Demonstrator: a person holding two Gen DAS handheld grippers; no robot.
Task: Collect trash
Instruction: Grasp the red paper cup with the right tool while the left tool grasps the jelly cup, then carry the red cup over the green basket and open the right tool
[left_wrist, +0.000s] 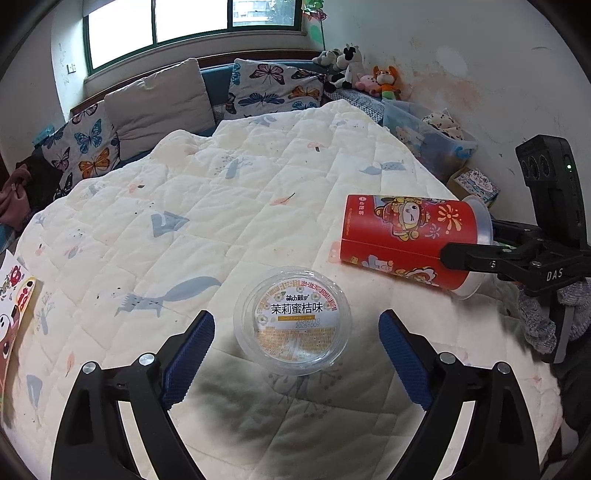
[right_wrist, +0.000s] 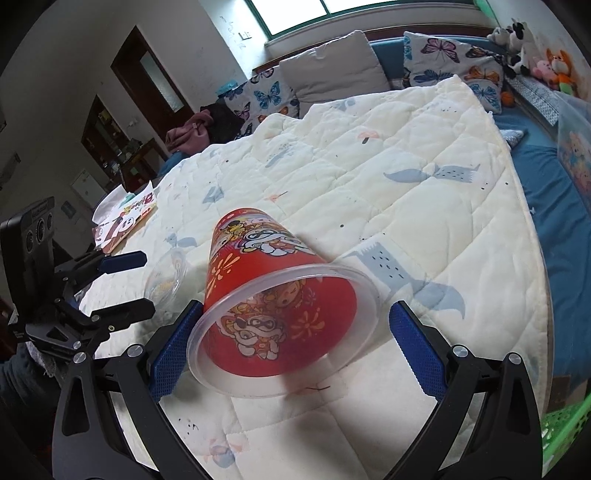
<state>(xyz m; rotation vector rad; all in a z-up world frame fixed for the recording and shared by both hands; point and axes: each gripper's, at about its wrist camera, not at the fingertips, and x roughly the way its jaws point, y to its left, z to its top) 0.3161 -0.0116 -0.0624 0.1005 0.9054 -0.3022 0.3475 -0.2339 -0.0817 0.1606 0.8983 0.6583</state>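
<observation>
Between my right jaws (right_wrist: 291, 343), which stood wide apart, lay the red cup (right_wrist: 277, 295), tipped on its side on the quilt (right_wrist: 388, 155) with its clear rim turned toward me. That rim sat close against the left pad (right_wrist: 173, 350) and well short of the other, so I judged that closing from there would shove the cup sideways before both pads bit. It was light and round, and on that soft bedding it could roll away or crumple at the mouth if I squeezed the rim alone.

My left jaws (left_wrist: 295, 343) were just as wide, empty, with the clear lidded tub (left_wrist: 292, 320) upright between the pads, touching neither. Its smooth wall looked slippery, and I thought a grip too high on the lid might pop it loose or squirt the tub forward.

Cup and tub lay just beside each other, so either gripper closing carelessly could knock the other's target. A green basket (right_wrist: 561, 424) showed at the bed's near edge, and paper packaging (left_wrist: 14, 306) lay farther left.
</observation>
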